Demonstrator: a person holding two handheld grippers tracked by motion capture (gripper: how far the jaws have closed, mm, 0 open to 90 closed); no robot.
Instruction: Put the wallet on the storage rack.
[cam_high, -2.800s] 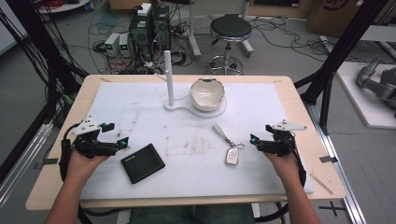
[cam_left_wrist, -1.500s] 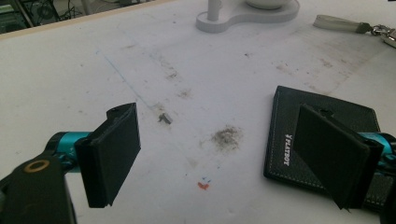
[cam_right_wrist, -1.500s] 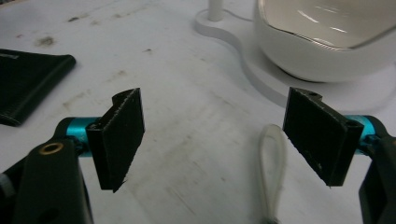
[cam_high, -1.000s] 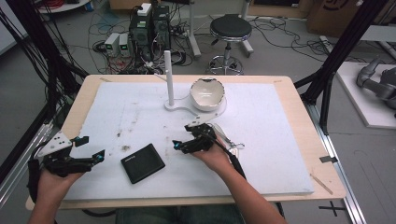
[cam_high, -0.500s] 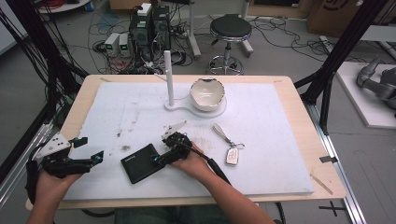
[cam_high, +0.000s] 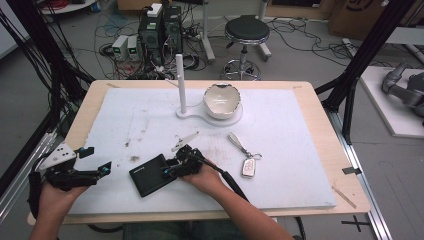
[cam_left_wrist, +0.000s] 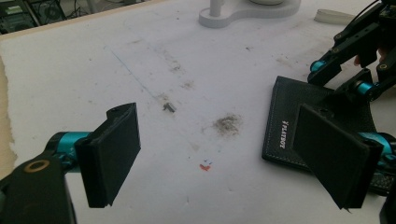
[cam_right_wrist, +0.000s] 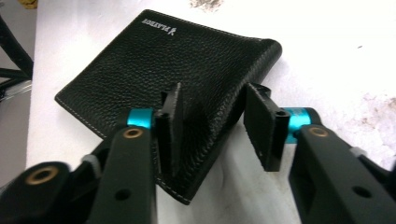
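Right claw (cam_high: 172, 169) just closing, jaws astride one edge of black wallet (cam_high: 151, 174) lying flat near front edge of table (cam_high: 300, 90), pad contact not discernible; left claw (cam_high: 95, 161) spread wide, empty, near front left corner, apart from wallet.

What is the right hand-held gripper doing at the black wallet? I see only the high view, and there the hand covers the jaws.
Observer: The right hand-held gripper straddles one edge of the wallet. One pad is over the leather, the other beside it above the white mat. The jaws have just been closing, but there is a gap at the outer pad.
Operator: Is the wallet folded?
Observer: It lies shut. The straddled edge has no stitching and looks like the fold.
Operator: And the left one?
Observer: The left hand-held gripper has its jaws wide apart, with bare stained mat between them.
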